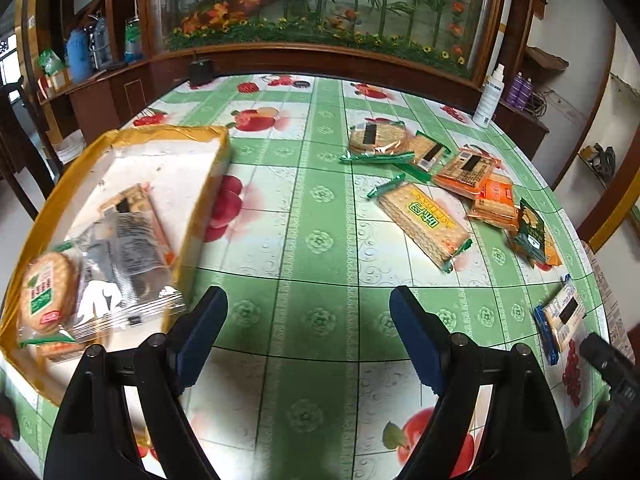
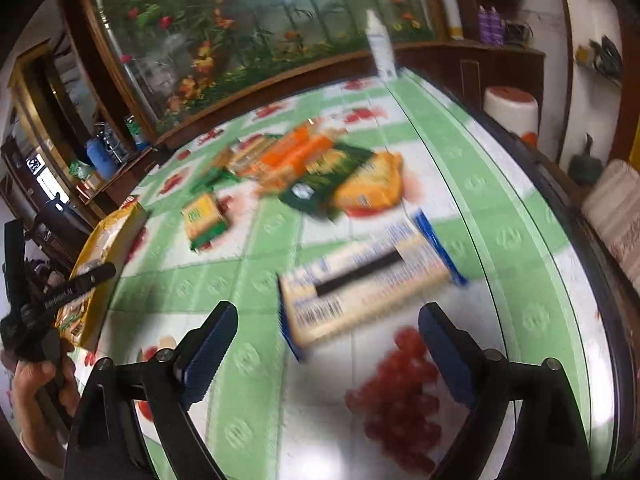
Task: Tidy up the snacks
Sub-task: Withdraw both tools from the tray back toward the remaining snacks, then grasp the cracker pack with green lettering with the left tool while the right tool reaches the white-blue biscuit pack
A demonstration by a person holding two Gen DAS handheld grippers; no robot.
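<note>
A blue-edged cracker packet (image 2: 368, 292) lies flat on the fruit-patterned green tablecloth (image 1: 312, 240), just ahead of the right gripper (image 2: 326, 344), whose blue-padded fingers stand wide apart and empty; this view is blurred. Beyond that packet sits a loose cluster of snack packets – orange ones (image 1: 464, 172), a dark green one (image 1: 530, 234), a long yellow-labelled one (image 1: 424, 220) and a round-biscuit pack (image 1: 378, 140). Left of the cluster, well apart from it, a gold-rimmed white box (image 1: 120, 136) already holds several packets, among them a silvery one (image 1: 128, 264). The left gripper (image 1: 308, 332) hovers just beside the box – its fingers spread, gripping nothing. A white spray bottle (image 1: 489, 98) stands at the table's far edge.
</note>
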